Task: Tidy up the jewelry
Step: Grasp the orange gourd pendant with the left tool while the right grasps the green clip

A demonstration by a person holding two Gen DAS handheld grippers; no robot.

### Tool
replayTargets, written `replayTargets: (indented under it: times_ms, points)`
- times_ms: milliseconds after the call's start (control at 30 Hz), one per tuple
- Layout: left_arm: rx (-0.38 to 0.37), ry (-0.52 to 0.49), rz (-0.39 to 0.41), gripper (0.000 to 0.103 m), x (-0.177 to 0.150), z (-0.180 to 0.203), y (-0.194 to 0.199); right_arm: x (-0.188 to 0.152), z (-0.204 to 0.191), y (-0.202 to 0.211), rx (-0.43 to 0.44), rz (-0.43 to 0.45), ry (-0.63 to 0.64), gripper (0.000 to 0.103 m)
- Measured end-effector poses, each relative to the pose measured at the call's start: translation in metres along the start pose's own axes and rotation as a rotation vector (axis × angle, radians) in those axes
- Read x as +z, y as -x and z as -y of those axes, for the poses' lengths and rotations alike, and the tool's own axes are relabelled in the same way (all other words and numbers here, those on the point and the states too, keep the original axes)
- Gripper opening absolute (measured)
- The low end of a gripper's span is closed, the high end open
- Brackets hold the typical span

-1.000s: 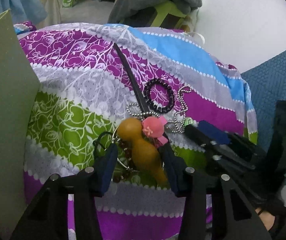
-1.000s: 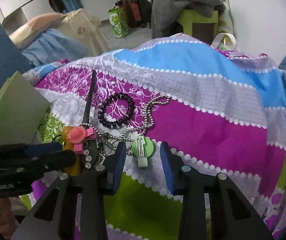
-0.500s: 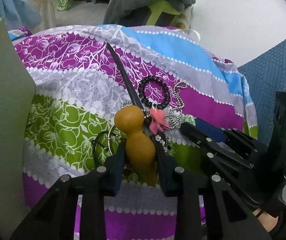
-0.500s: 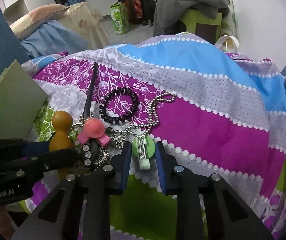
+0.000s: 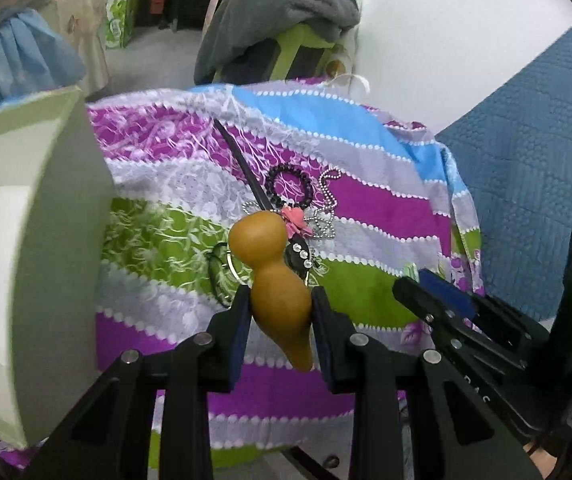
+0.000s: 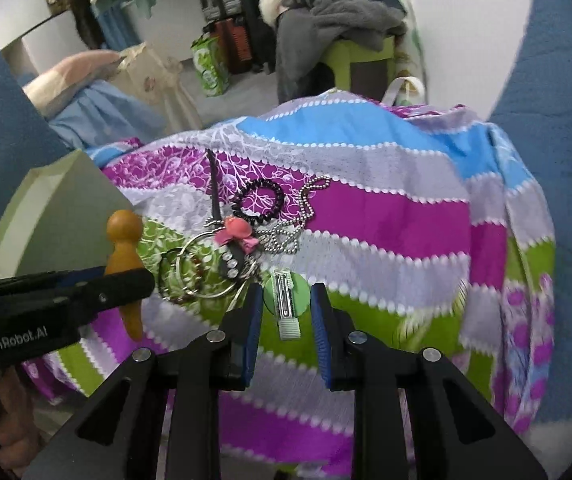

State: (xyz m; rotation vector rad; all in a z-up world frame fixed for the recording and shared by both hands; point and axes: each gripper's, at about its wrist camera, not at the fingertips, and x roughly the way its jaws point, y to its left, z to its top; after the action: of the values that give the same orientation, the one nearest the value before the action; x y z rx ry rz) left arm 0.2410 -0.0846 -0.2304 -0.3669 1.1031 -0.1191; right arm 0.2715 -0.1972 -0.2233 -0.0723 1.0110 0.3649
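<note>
- The left tongs (image 5: 279,316) squeeze a brown gourd charm (image 5: 275,276), lifted off the cloth.
- The right tongs (image 6: 287,308) pinch a green hair clip (image 6: 286,298).
- Farther away, the black bracelet (image 6: 257,201) and bead chain (image 6: 298,222) lie unsorted; the box (image 5: 25,240) on the left looks empty.

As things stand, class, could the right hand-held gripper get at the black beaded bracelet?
Probably not yet: the right hand-held gripper is shut on the green hair clip; otherwise the bracelet lies uncovered ahead.

Box (image 5: 25,240) left of jewelry pile (image 5: 286,204)
</note>
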Motion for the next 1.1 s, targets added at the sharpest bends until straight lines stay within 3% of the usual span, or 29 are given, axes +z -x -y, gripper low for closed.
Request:
replayTargets:
  times_ms: [600, 700, 1000, 1100]
  points:
    - [-0.048, -0.049, 0.102, 0.029, -0.016, -0.005, 0.096, -0.012, -0.035, 0.079, -0.082, 0.109, -0.021, 0.021]
    - [-0.081, -0.008, 0.071, 0.029, -0.017, -0.014, 0.104, -0.007, -0.042, 0.094, -0.084, 0.121, -0.026, 0.021]
    - [0.01, -0.102, 0.132, 0.029, 0.001, -0.024, 0.162, 0.026, -0.076, 0.14, -0.074, 0.196, -0.033, 0.021]
    - [0.038, -0.147, 0.187, 0.029, 0.011, -0.024, 0.189, 0.039, -0.089, 0.15, -0.063, 0.227, -0.024, 0.021]
